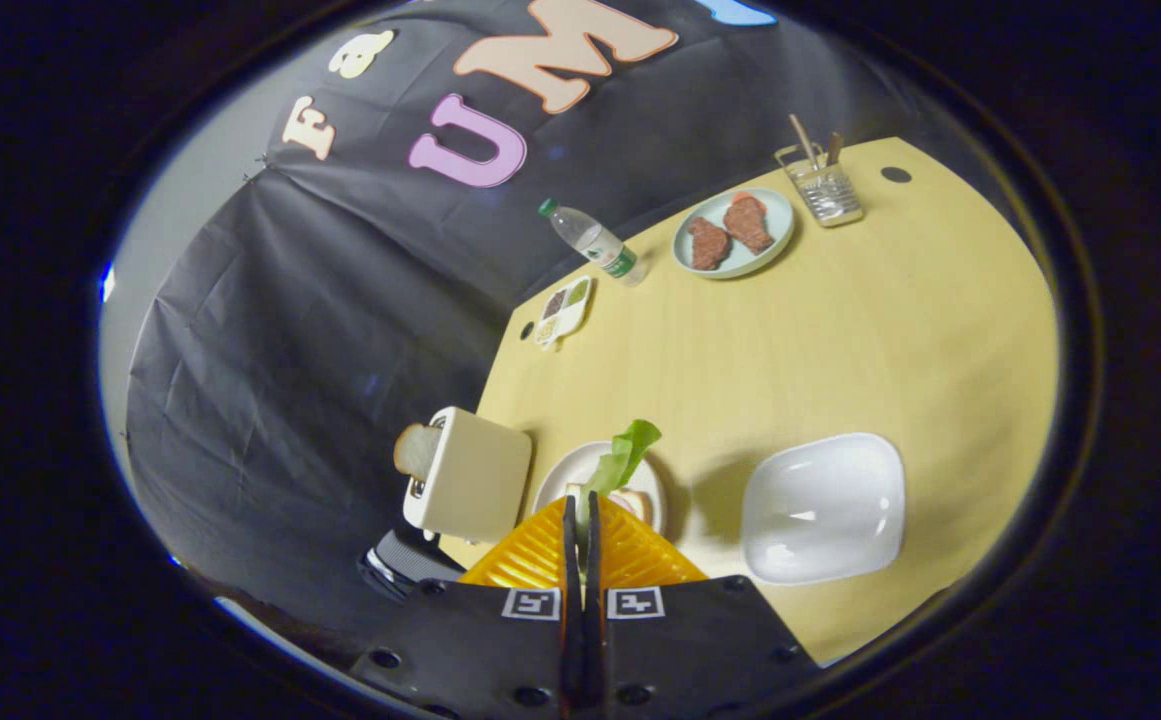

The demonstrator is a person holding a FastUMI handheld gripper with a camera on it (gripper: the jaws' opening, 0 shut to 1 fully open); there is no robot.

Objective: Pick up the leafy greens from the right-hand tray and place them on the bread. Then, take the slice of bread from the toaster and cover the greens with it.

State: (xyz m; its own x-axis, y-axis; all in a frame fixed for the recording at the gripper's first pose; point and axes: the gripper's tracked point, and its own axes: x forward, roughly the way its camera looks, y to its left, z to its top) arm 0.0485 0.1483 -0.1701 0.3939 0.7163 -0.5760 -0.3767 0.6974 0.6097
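My gripper (582, 500) has its two orange fingers pressed together on the stem end of a green leaf (626, 452). The leaf hangs just ahead of the fingertips, over a round white plate (556, 478) that carries a slice of bread (630, 502). Beside that plate stands a cream toaster (470, 478) with a second bread slice (416, 450) sticking out of its slot. On the plate's other side lies a white square tray (824, 508), with nothing in it.
Far across the yellow table (790, 350) stand a water bottle (595, 243), a small divided dish (564, 310), a pale blue plate with two pieces of meat (733, 232) and a clear holder with utensils (821, 185). The table edge runs behind the toaster.
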